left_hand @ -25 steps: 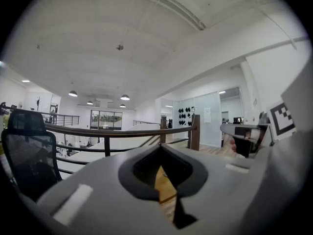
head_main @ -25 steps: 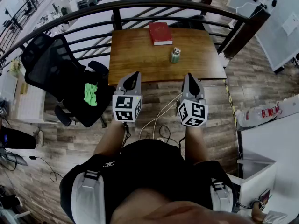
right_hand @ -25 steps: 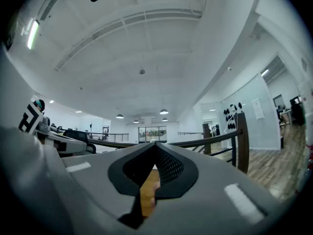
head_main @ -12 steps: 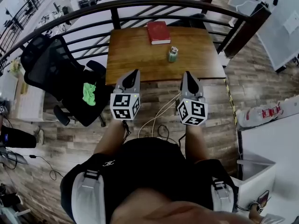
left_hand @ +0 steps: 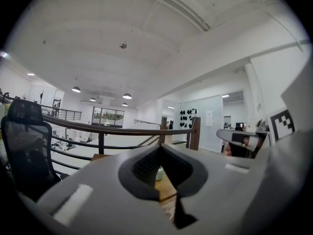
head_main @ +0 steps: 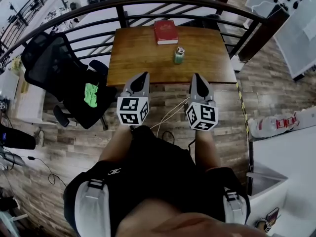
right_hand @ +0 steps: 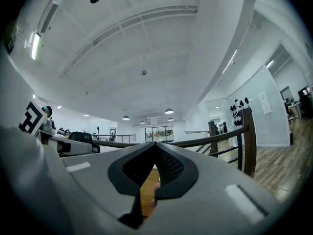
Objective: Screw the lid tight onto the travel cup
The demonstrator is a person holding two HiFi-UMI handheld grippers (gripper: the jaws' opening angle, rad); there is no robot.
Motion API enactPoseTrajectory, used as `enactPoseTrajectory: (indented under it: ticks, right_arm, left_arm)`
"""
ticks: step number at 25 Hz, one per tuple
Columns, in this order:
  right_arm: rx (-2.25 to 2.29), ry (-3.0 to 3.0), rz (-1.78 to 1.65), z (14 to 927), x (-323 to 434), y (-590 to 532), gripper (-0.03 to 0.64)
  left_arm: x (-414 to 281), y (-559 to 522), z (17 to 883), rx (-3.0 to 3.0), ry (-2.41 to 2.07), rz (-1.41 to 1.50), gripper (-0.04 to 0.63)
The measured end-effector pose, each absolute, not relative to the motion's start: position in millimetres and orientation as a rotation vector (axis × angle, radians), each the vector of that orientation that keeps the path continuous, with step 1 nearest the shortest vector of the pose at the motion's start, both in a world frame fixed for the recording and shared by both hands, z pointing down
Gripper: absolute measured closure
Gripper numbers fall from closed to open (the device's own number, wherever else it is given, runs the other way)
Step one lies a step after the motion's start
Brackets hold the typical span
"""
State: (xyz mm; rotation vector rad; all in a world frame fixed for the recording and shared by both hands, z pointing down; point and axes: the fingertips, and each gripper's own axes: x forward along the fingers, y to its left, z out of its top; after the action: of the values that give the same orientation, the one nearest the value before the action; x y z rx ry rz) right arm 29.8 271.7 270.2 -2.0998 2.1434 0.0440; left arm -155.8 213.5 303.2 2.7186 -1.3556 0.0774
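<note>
The travel cup point(head_main: 178, 56) is a small green cup with a pale top, standing upright on the wooden table point(head_main: 138, 58) near its right middle. My left gripper point(head_main: 142, 77) and right gripper point(head_main: 197, 77) are held side by side in front of the table's near edge, short of the cup. Both are shut with nothing in them. In the left gripper view, the cup point(left_hand: 159, 173) shows small through the gap below the closed left gripper point(left_hand: 160, 149). The right gripper view shows its closed jaws over the table point(right_hand: 146, 190); the cup is not clear there.
A red book point(head_main: 165, 32) lies at the table's far edge. A curved dark railing point(head_main: 148, 1) runs behind the table. A black office chair point(head_main: 54, 68) with a green cloth point(head_main: 90, 94) stands to the left. Cables point(head_main: 168, 115) trail across the wooden floor.
The table, book and cup have slid slightly left and down in the head view as the person shifts. Both grippers keep their pose and stay shut.
</note>
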Motion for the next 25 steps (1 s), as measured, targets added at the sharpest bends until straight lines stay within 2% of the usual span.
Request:
enactPoseTrajectory:
  ticks: [11,25]
  right_arm:
    - [-2.121,2.105,0.046,274.6,56.0,260.2,0.617]
    - [-2.14,2.13,0.023,293.9,83.4,185.1,0.618]
  left_arm:
    - [-126.4,198.0,306.8,2.764,-1.341,0.083,0.545]
    - [-88.8,124.2,326.9,2.771,-1.304,0.107,0.545]
